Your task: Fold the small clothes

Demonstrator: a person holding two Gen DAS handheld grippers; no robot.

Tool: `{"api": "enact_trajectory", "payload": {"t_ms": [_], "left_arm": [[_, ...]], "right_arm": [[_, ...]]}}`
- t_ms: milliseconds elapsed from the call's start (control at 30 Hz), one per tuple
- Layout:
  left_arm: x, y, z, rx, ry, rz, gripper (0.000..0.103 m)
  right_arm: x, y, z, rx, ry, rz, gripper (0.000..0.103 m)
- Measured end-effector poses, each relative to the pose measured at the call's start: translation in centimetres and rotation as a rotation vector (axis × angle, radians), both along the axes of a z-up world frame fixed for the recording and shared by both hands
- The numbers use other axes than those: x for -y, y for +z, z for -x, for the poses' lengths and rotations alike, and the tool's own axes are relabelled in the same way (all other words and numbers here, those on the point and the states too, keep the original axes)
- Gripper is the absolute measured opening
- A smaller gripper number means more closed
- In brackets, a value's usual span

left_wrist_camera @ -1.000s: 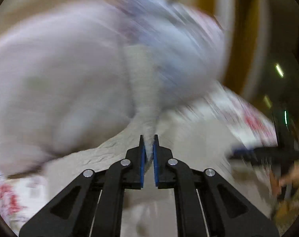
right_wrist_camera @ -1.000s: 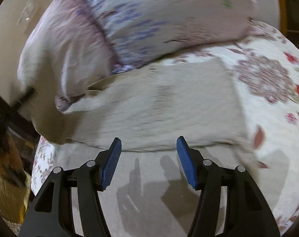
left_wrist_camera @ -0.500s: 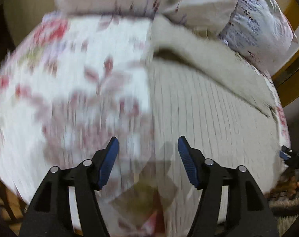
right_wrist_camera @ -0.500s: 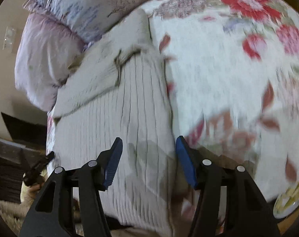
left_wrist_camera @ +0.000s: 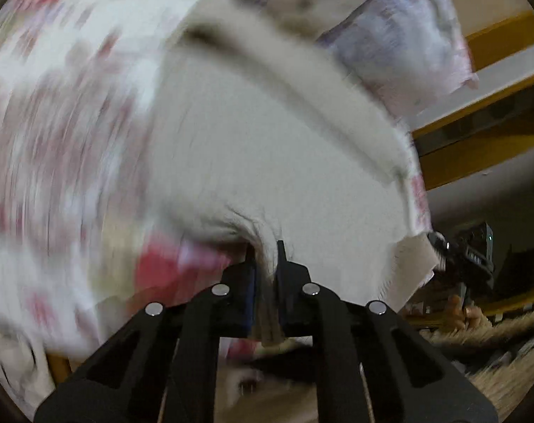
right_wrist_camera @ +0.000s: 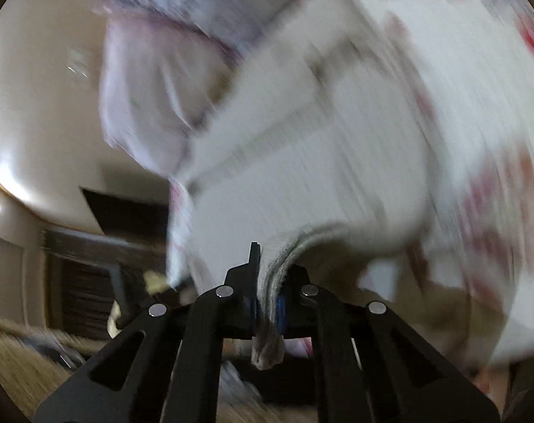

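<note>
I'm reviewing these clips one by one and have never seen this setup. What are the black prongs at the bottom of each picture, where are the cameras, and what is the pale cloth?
There is no robot: a person holds a two-finger gripper in each hand, and a fisheye camera on each looks forward along its fingers. One picture comes from the left gripper, the other from the right gripper. Both are shut on the near edge of a pale ribbed garment, which lies on a flowered bedspread. Pillows sit behind it. Both pictures are blurred by motion, so finer detail cannot be told.
</note>
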State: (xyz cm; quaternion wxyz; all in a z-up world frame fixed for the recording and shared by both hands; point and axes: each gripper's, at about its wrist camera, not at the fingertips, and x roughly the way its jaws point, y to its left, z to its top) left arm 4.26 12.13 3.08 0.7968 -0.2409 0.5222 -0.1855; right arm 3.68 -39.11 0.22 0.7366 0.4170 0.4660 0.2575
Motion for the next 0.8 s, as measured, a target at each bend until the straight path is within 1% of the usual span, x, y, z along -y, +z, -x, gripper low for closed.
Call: {"api": "enact_trajectory", "payload": {"t_ms": [67,133,167,200,233,267,300,333,367,400,433,467,500,533,567,600,633,667,733,767,800], "left_arm": [[-0.5,2.4,-3.9,0.091,0.007,0.006,0.009],[-1.0,5.2,-9.8,0.213,0.051,-0.005,0.009],[-1.0,5.9,-11.7,0.242,0.066,-0.016,0.009],[-0.8,6.5,-15.0,0.28,0.094,-0.047,0.011],[-1.1,6.7,-17.4,0.286,0.118,-0.072,0.015],[-1.0,6.6,-18.6,0.278,0.129,-0.079,0.018],[-1.6,6.5,-19.9,0.252,0.154,-0.109,0.039],[-1.8,6.1,-21.2,0.219,0.205,-0.175,0.062],[-2.0,5.8,-21.5,0.207,0.231,-0.196,0.068],[-2.6,5.4,-21.3,0.2,0.241,-0.178,0.072],[-2.9,4.9,-21.0,0.192,0.234,-0.157,0.074],[-3.3,4.2,-20.6,0.175,0.227,-0.15,0.074],[-3.6,3.2,-20.4,0.143,0.212,-0.156,0.073],[-3.9,2.0,-20.6,0.1,0.198,-0.161,0.072],[-4.0,1.0,-20.8,0.062,0.197,-0.159,0.071],[-4.3,0.3,-21.1,0.039,0.198,-0.152,0.068],[-4.3,-0.8,-21.4,0.001,0.199,-0.126,0.063],[-4.2,-1.3,-21.6,-0.012,0.198,-0.111,0.061],[-3.4,-2.5,-22.0,-0.041,0.187,-0.082,0.052],[-2.9,-2.7,-21.9,-0.031,0.189,-0.096,0.053],[-2.3,-2.7,-21.8,-0.013,0.181,-0.11,0.048]], "right_arm": [[0.4,2.0,-3.2,0.08,-0.047,-0.024,0.008],[1.0,3.9,-7.5,0.152,-0.117,-0.047,0.008],[1.3,4.7,-10.3,0.186,-0.172,-0.058,0.008],[1.8,4.9,-12.1,0.202,-0.21,-0.05,0.008],[1.9,5.0,-14.0,0.209,-0.249,-0.03,0.011],[1.9,4.8,-16.1,0.203,-0.28,-0.006,0.016],[1.7,4.1,-18.8,0.159,-0.297,0.015,0.037],[1.6,3.5,-19.8,0.124,-0.301,0.026,0.059],[1.5,2.9,-20.6,0.079,-0.309,0.039,0.061],[1.3,2.4,-20.7,0.051,-0.314,0.032,0.061],[1.2,2.1,-20.2,0.058,-0.306,0.02,0.069],[1.1,2.0,-19.6,0.072,-0.296,0.033,0.075],[1.0,1.9,-18.9,0.083,-0.297,0.085,0.08],[1.2,1.7,-18.6,0.082,-0.3,0.107,0.08],[1.6,1.1,-18.2,0.069,-0.302,0.103,0.08],[2.3,0.4,-17.9,0.04,-0.311,0.078,0.08],[3.0,-0.3,-17.7,0.019,-0.321,0.058,0.08],[3.4,-0.9,-17.4,0.006,-0.327,0.045,0.08],[3.7,-1.6,-17.0,-0.002,-0.331,0.033,0.08],[4.0,-1.9,-16.9,-0.002,-0.327,0.024,0.08],[4.1,-2.1,-16.7,-0.002,-0.321,0.015,0.08]]}}
